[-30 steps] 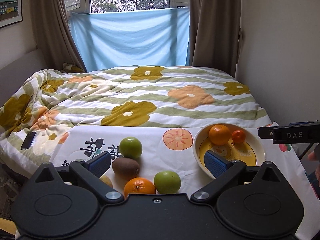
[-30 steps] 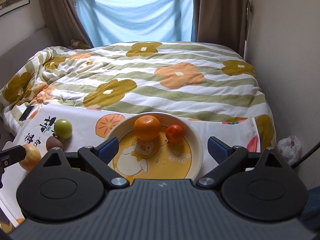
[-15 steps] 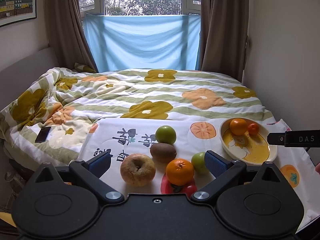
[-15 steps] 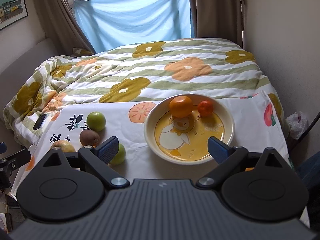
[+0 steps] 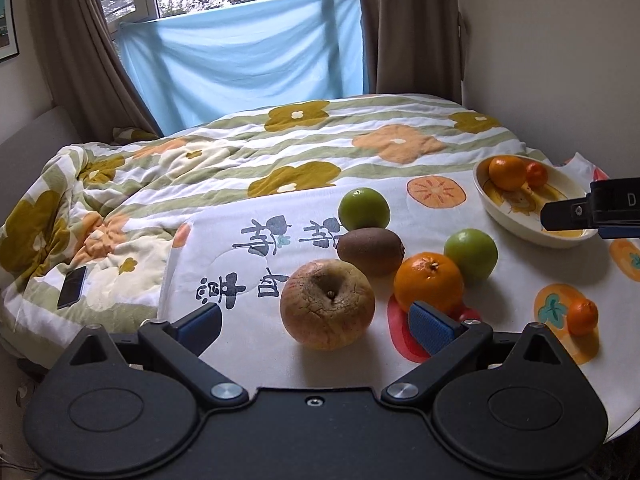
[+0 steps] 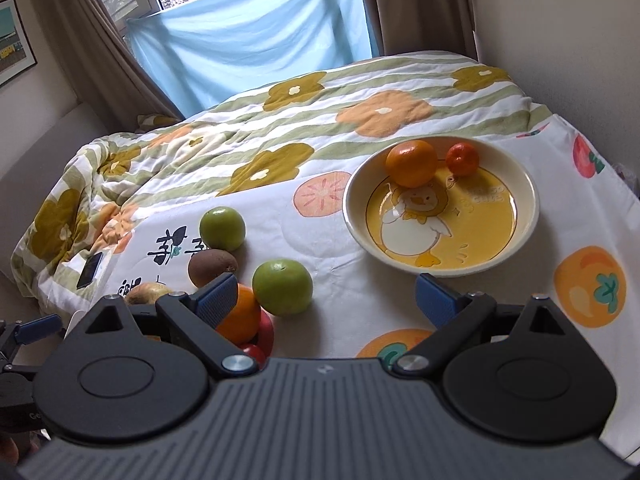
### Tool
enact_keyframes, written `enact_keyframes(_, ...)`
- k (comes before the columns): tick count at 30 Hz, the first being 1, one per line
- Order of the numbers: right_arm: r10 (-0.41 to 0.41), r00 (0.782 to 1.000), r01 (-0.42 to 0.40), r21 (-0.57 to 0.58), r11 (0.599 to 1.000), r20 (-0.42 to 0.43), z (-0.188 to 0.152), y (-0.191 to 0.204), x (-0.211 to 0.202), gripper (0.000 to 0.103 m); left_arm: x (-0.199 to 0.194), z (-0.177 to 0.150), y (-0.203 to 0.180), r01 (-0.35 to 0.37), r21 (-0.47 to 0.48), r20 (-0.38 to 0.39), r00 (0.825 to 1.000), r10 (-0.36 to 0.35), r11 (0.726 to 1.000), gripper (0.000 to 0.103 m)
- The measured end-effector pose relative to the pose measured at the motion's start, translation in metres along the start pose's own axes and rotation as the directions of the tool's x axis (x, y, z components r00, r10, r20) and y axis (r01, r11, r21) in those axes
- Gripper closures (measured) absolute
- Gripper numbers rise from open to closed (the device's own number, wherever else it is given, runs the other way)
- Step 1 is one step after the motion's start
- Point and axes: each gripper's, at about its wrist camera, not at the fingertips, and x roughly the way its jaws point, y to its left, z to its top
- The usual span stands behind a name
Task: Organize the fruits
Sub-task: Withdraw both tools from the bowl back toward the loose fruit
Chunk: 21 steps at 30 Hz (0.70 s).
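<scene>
Yellow bowl (image 6: 440, 216) on the bench holds an orange (image 6: 411, 162) and a mandarin (image 6: 462, 159). Left claw (image 5: 316, 322) is spread around the brownish apple (image 5: 327, 304), not touching; right claw (image 6: 326, 298) is spread, empty, near a green fruit (image 6: 282, 287).

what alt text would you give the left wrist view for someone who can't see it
The open left gripper hovers before a large yellowish-brown apple on a white fruit-print cloth, with a brown kiwi, an orange and two green round fruits behind. A cream bowl at right holds two orange fruits.
</scene>
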Motion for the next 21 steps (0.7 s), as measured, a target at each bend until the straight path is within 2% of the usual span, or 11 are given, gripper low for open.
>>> enact_keyframes(9,-0.018,1.000,0.019,0.078,0.997,-0.014,-0.008,0.009,0.030,0.000,0.042,-0.002,0.001,0.057,0.078,-0.041,0.998,-0.054,0.995,0.002)
enact_keyframes(21,-0.010,0.999,0.019,0.175,0.984,-0.054,-0.010,0.013,0.062,0.000,0.076,-0.001,0.001,0.098,0.122,-0.091,0.992,-0.087,0.988,0.014)
